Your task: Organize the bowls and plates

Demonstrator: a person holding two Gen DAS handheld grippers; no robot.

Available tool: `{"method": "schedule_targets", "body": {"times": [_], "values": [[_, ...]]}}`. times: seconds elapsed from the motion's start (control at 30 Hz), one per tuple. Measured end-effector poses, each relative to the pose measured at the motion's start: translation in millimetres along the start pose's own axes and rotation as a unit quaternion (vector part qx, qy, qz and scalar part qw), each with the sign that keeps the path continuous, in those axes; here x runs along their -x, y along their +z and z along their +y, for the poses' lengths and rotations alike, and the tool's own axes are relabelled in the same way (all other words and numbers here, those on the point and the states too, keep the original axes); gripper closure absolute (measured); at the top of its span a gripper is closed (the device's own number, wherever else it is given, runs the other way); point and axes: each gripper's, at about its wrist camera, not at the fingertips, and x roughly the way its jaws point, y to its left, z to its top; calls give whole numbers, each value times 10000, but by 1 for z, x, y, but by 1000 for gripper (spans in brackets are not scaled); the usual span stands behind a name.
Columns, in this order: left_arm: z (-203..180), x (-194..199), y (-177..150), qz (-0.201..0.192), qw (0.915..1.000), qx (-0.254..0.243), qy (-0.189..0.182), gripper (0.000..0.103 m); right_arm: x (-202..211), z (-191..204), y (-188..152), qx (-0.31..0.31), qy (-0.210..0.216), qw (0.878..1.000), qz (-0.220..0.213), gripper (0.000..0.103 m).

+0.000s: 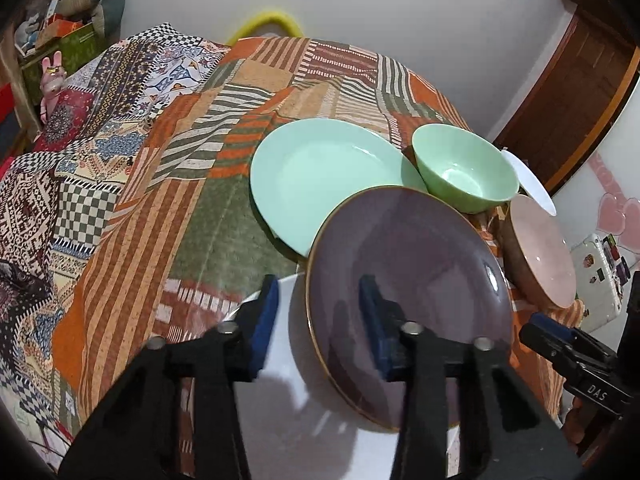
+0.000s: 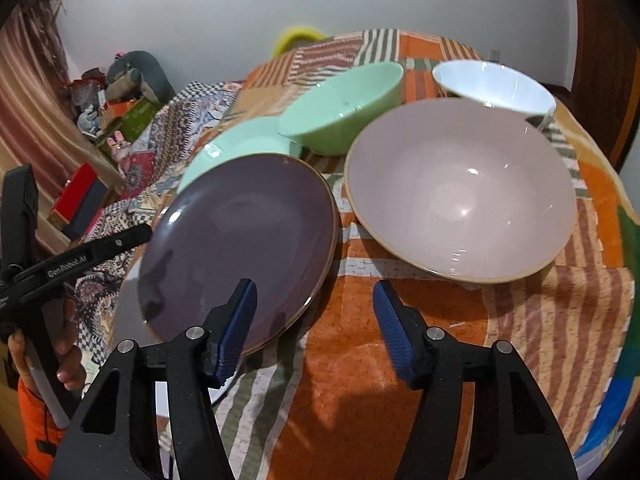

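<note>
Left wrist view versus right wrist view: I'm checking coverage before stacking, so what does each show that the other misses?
Only the left wrist view shows the glossy white plate lying under the purple plate, between the left gripper's open jaws. Only the right wrist view shows the white bowl's full hollow and the hand holding the other gripper. Both show the round purple plate, mint green plate, green bowl, pink bowl and patterned tablecloth.
</note>
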Motion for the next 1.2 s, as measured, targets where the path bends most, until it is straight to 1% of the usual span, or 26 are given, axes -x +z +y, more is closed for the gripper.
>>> {"method": "schedule_targets", "body": {"times": [0.07, 0.23, 0.37, 0.53, 0.63, 0.73, 0.77, 0.8, 1.03, 1.2], "values": [[0, -4, 2, 11, 10000, -12, -20, 74, -3, -3, 1, -86, 42, 9999, 58, 58], [0, -12, 7, 7, 10000, -79, -18, 75, -7, -6, 0, -129, 62, 9998, 118, 65], [3, -19, 8, 53, 10000, -39, -56, 76, -15, -4, 4, -122, 76, 9998, 169, 69], [5, -27, 9, 137, 9999, -28, -82, 76, -20, -2, 8, -155, 86, 9997, 182, 71], [6, -30, 9, 183, 9998, -17, -111, 77, -23, -1, 9, -101, 129, 9996, 236, 82], [6, -32, 9, 206, 9996, -1, -175, 77, -24, 0, 9, -88, 100, 9997, 192, 81], [7, -34, 9, 257, 9993, 19, -279, 79, -24, 0, 10, -81, 100, 9998, 182, 81], [7, -34, 10, 270, 9992, 26, -296, 79, -23, -1, 10, -77, 96, 9998, 175, 81], [-2, -28, 6, 317, 9992, -157, -211, 79, -20, 3, 10, -19, -17, 9998, 207, 81], [-8, -18, 0, 293, 9992, -196, -170, 79, -14, 4, 9, -3, -54, 9998, 189, 81]]}}
